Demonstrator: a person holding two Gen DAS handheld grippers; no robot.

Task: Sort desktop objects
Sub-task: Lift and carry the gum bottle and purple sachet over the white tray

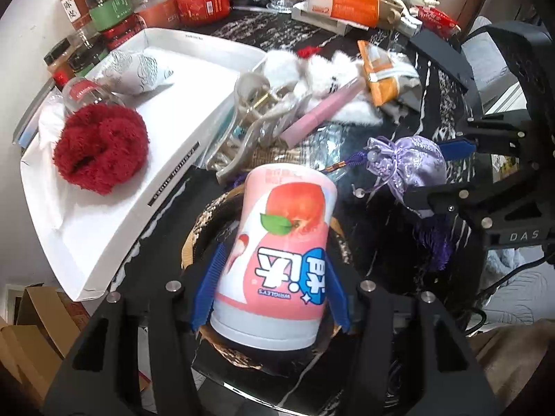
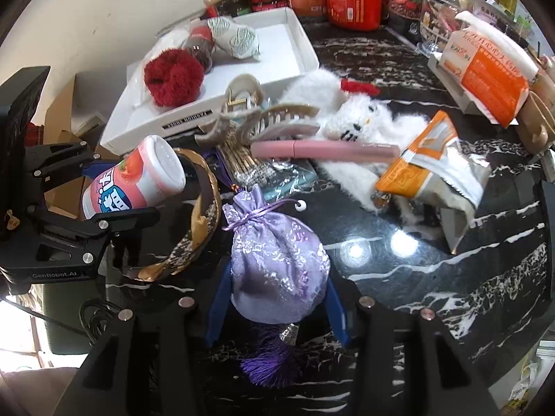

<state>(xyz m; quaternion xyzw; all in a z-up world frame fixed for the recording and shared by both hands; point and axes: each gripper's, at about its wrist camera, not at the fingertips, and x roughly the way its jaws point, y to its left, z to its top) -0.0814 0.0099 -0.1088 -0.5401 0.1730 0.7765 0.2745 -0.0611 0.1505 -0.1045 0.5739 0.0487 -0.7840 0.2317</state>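
Left tool (image 1: 274, 287) is clamped on 1 pink gum bottle (image 1: 277, 253) held near the white tray (image 1: 114, 215), so lift it clear & set it beside the 1 red scrunchie (image 1: 100, 149), while right tool (image 2: 277, 306) grips 1 lilac pouch (image 2: 277, 263) on the worktop (image 2: 433, 277).

Bare marble (image 2: 433, 277) right of pouch (image 2: 277, 260) (clutter crowds beyond).
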